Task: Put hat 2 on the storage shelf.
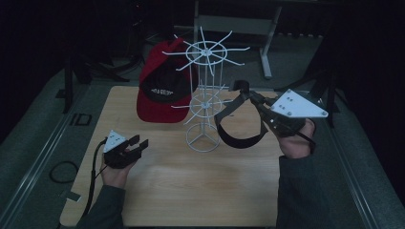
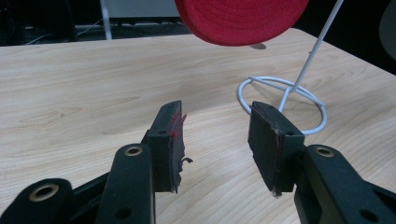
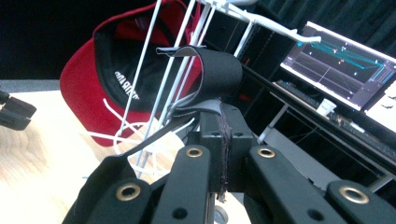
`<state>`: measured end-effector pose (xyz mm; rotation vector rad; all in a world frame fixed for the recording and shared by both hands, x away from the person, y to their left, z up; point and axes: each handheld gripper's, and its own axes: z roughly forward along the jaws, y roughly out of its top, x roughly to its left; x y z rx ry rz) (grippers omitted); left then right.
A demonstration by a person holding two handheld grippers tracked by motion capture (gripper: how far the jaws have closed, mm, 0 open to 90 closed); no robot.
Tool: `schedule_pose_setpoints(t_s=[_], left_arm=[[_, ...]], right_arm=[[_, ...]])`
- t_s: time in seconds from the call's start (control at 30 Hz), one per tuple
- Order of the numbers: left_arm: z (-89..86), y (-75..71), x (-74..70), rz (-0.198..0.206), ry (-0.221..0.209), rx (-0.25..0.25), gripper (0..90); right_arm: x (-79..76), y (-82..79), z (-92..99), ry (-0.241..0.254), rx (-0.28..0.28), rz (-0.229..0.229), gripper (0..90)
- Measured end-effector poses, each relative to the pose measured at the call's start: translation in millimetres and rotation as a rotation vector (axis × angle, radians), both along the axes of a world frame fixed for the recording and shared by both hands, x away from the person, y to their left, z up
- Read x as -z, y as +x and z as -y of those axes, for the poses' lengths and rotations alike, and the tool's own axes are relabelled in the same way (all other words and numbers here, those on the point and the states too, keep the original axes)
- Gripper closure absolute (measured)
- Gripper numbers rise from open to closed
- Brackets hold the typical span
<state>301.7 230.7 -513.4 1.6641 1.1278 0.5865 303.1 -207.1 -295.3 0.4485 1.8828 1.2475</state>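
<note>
A white wire rack point(image 1: 204, 95) with hook arms stands mid-table, and a red cap point(image 1: 160, 102) hangs on its left side. My right gripper point(image 1: 250, 99) is raised to the right of the rack, shut on a black strap point(image 1: 239, 138) whose loop hangs below the jaws. In the right gripper view the jaws point(image 3: 224, 126) pinch the strap point(image 3: 219, 70), which curls up in front of the rack wires point(image 3: 154, 70) and the cap point(image 3: 88, 84). My left gripper point(image 1: 138, 143) rests low at the table's left, open with nothing between its fingers point(image 2: 217, 135), facing the rack's base ring point(image 2: 280, 100).
The wooden table point(image 1: 191, 191) has dark floor and rails on both sides. A coiled cable point(image 1: 63, 171) lies left of the table. A lit monitor point(image 3: 345, 60) stands on a desk beyond the rack. The cap's red brim point(image 2: 240, 18) hangs above the tabletop.
</note>
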Motion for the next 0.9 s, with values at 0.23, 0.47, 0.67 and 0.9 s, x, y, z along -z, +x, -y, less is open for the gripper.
schedule_pose_setpoints(t_s=[0.23,0.47,0.67,0.9], left_arm=[[-0.1,0.2,0.2,-0.001,-0.001,0.0,55.7],[0.4,0.5,0.3,-0.001,-0.002,-0.001,55.7],[-0.2,0.2,0.2,0.0,0.0,-0.001,55.7],[-0.2,0.0,0.2,0.0,0.001,-0.001,55.7]], right_arm=[[-10.2,-1.9,-2.1,0.0,-0.002,0.026,89.7],[-15.7,-2.6,0.3,0.018,-0.006,0.035,89.7],[-18.9,-3.1,1.5,0.026,-0.004,0.041,89.6],[-22.8,-3.4,2.0,0.031,-0.003,0.055,89.6]])
